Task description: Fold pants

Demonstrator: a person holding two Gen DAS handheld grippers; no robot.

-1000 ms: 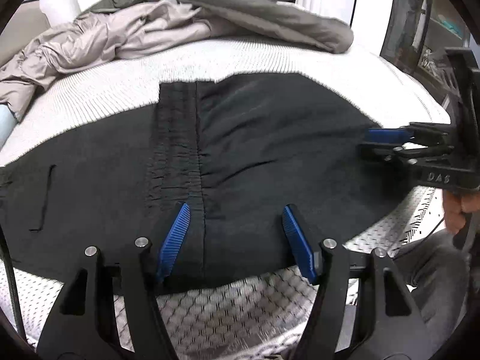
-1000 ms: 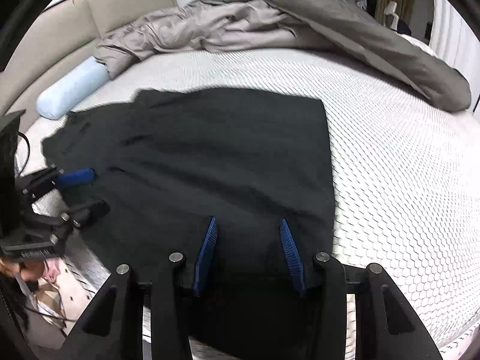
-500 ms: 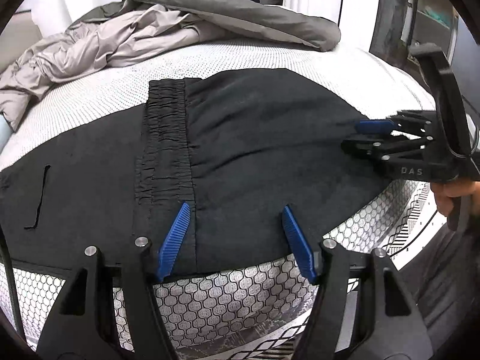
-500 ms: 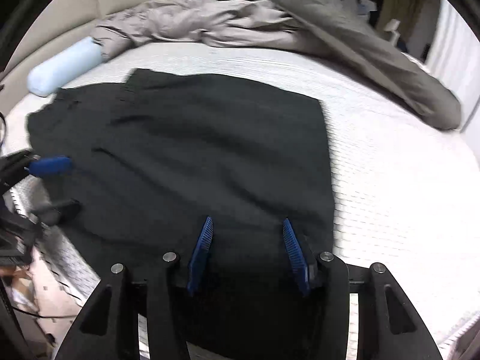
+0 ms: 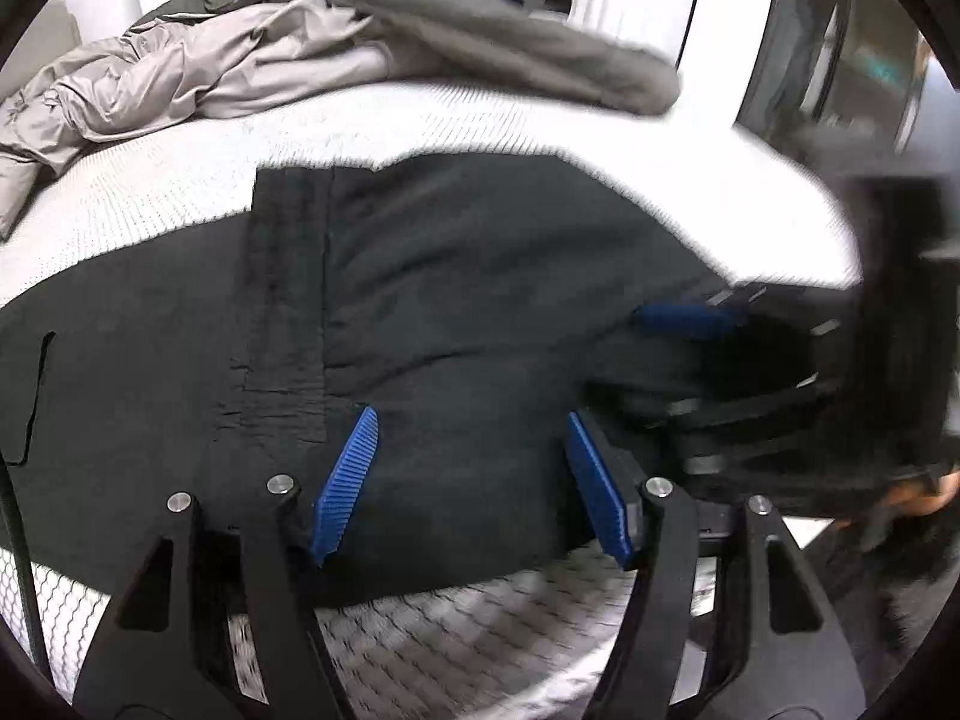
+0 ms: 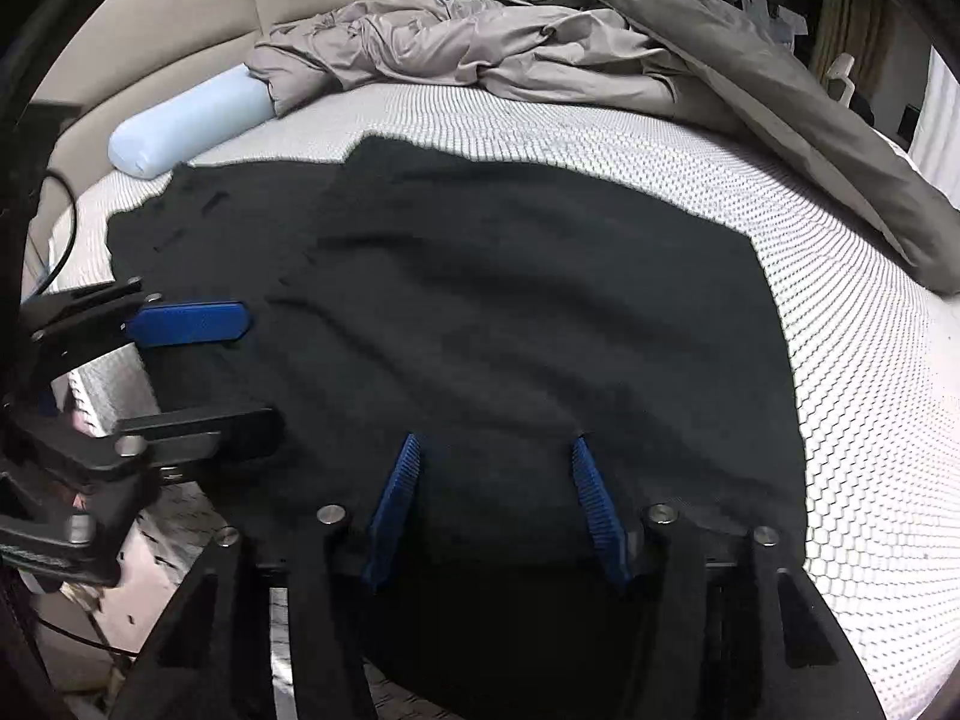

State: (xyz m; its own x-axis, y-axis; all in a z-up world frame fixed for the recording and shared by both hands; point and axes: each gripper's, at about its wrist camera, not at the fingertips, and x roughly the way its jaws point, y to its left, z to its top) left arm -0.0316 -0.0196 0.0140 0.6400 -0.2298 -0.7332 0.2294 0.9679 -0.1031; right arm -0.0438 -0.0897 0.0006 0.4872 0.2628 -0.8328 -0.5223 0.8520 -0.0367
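Note:
Black pants [image 5: 480,300] lie folded flat on the white mattress [image 5: 180,192], their ribbed waistband [image 5: 288,300] running away from me. My left gripper [image 5: 474,474] stands open just over the pants' near edge, with cloth below the gap and neither pad pressing it. In the right wrist view the pants [image 6: 540,312] fill the middle. My right gripper [image 6: 495,504] hovers low over their near edge; its jaws are opening, with fabric under the gap but not pinched. Each gripper shows in the other's view: the right gripper [image 5: 690,360], blurred, and the left gripper [image 6: 198,372].
A crumpled taupe cover [image 6: 468,54] and a grey duvet [image 6: 780,108] are piled at the far side of the bed. A pale blue bolster [image 6: 186,120] lies by the beige headboard [image 6: 180,18]. The mattress edge [image 5: 450,648] drops off right below the grippers.
Both grippers have come down closer to the pants' near edge. The right gripper has slid toward the left one and its pads stand wider apart. The pants have not moved.

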